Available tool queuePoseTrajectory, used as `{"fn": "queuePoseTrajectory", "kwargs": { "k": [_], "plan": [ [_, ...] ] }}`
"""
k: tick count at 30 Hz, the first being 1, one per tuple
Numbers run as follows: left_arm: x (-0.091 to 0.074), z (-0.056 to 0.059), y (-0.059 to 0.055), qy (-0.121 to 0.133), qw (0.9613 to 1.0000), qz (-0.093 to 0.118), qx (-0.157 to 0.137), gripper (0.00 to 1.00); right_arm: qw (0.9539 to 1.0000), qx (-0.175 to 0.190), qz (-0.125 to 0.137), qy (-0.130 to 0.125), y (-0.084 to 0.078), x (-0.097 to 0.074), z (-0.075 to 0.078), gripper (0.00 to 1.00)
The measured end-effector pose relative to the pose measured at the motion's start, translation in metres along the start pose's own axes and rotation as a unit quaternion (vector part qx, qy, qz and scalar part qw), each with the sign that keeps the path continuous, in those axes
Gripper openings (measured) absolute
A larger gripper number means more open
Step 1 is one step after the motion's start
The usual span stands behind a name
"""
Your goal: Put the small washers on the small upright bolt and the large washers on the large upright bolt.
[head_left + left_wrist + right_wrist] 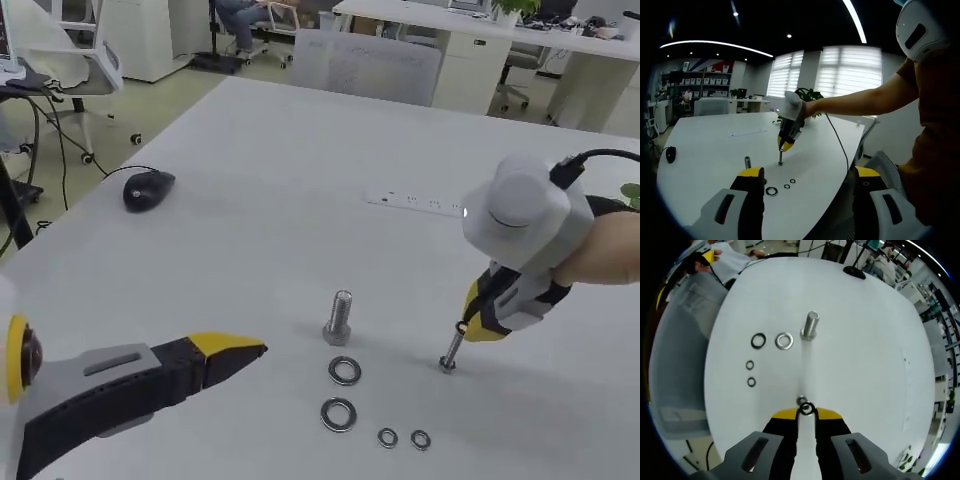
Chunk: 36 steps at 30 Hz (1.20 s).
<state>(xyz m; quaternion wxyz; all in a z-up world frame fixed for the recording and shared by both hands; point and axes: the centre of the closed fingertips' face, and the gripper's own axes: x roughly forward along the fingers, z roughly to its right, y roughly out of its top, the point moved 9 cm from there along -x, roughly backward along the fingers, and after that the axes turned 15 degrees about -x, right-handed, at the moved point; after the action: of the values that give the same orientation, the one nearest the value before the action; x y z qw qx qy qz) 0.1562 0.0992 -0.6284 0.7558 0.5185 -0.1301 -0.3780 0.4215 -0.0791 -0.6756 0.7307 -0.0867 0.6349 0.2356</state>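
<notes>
The fingers [785,415] of my right gripper [806,412] pinch one small washer [807,408] at the top of the small bolt [451,352]; two more small washers [388,438] and two large washers [344,371] lie on the table [260,220] near the large bolt [339,317]; my left gripper [809,172] hovers apart, jaws spread.

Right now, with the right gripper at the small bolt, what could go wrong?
The small washer pinched in the jaws of the right gripper sits at the tip of the small bolt, not clearly over it; released now, it may drop to the table. The thin bolt stands free, so a sideways nudge could topple it.
</notes>
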Motion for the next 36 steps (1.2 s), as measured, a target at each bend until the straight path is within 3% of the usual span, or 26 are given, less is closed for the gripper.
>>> {"fn": "queuePoseTrajectory", "kwargs": {
  "k": [30,36],
  "plan": [
    [0.003,-0.004,-0.002,0.007,0.9999,-0.01,-0.011,0.71,0.9998,0.006,0.006,0.02,-0.011,0.048,-0.005,0.13],
    [0.003,-0.005,-0.003,0.009,0.9998,-0.015,-0.012,0.71,0.9997,0.007,0.017,0.017,-0.012,0.049,-0.005,0.13]
  ]
}}
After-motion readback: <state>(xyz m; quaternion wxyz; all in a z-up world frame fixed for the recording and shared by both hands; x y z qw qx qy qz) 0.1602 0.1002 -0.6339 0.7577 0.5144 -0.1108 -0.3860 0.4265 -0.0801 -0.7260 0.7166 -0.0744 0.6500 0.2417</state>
